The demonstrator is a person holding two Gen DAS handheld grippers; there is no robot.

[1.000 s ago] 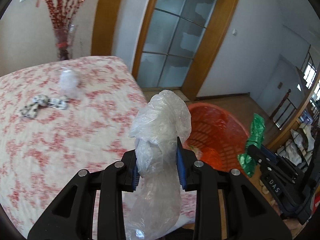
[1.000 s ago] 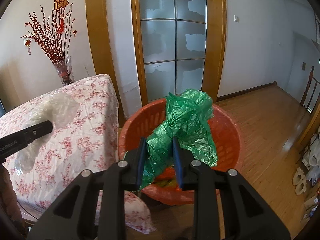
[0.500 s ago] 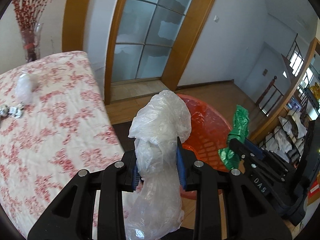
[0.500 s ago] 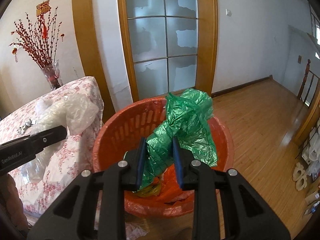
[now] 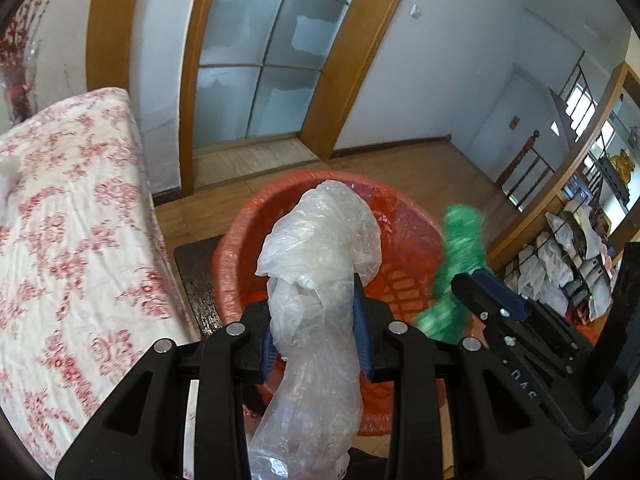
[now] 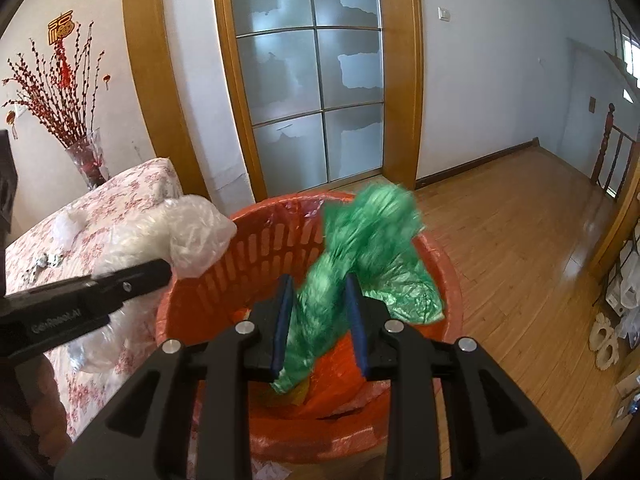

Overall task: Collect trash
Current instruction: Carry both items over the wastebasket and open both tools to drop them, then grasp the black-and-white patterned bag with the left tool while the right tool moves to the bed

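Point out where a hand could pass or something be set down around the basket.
Bare patches: the wood floor right of the orange basket, toward the glass door, and the near stretch of tablecloth. Crowded: over the basket, where the left tongs grip the clear bag and the right tongs stand open around the green bag.

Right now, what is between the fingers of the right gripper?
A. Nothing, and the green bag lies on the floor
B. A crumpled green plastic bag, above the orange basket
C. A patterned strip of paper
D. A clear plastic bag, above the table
B: in the right wrist view the green plastic bag sits between the two fingers of the right gripper, which have spread apart, over the orange basket; the clear bag is in the left gripper.
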